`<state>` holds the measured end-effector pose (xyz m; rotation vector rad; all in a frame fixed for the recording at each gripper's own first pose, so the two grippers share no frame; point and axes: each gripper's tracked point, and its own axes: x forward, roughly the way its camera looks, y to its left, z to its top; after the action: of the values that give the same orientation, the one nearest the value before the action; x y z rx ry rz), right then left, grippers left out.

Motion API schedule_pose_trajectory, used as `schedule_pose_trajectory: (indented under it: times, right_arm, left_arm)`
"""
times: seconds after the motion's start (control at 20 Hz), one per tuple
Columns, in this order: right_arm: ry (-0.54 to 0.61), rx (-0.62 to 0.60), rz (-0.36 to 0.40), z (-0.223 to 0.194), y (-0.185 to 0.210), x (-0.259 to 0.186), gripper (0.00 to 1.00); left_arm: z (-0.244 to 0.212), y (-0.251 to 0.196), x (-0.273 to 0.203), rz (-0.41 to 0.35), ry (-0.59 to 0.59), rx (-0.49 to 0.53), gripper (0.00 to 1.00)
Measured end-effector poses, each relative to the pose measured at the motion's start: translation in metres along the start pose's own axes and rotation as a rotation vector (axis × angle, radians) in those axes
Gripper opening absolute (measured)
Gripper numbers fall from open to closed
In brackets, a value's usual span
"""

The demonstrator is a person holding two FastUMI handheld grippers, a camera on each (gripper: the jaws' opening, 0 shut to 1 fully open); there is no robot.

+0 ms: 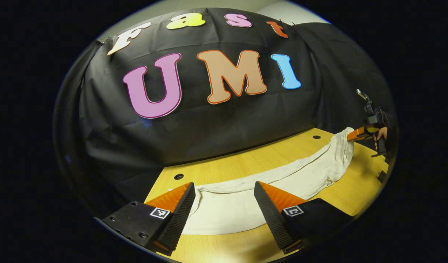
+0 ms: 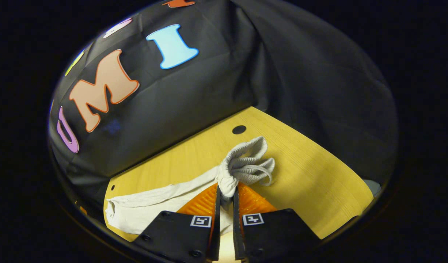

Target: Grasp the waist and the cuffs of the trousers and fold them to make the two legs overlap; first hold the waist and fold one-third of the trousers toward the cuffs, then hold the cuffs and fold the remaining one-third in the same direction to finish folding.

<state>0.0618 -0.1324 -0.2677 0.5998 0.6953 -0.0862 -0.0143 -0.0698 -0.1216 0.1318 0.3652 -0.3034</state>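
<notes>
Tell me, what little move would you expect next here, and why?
Probably the left gripper closes on the trousers. Its fingers stand open astride the near end of the cloth, while the right gripper already pinches the bunched waist at the other end, so a fold needs both ends held.

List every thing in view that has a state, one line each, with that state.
trousers: lying stretched along the table, one end gathered and lifted, not yet folded in thirds.
waist: bunched up, pinched between the right tongs.
right tongs: shut on the waist.
left tongs: open, fingers spread either side of the trousers' near end.
table: flat, bearing the trousers.
</notes>
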Motion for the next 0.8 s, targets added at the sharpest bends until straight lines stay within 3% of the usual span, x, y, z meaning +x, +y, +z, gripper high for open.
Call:
schedule_pose_trajectory:
  times: [0.8]
  right_arm:
    - [0.002,-0.089,0.235,-0.007,0.016,0.003,0.17]
  left_arm:
    - [-0.035,0.075,-0.007,0.055,0.034,-0.06,0.96]
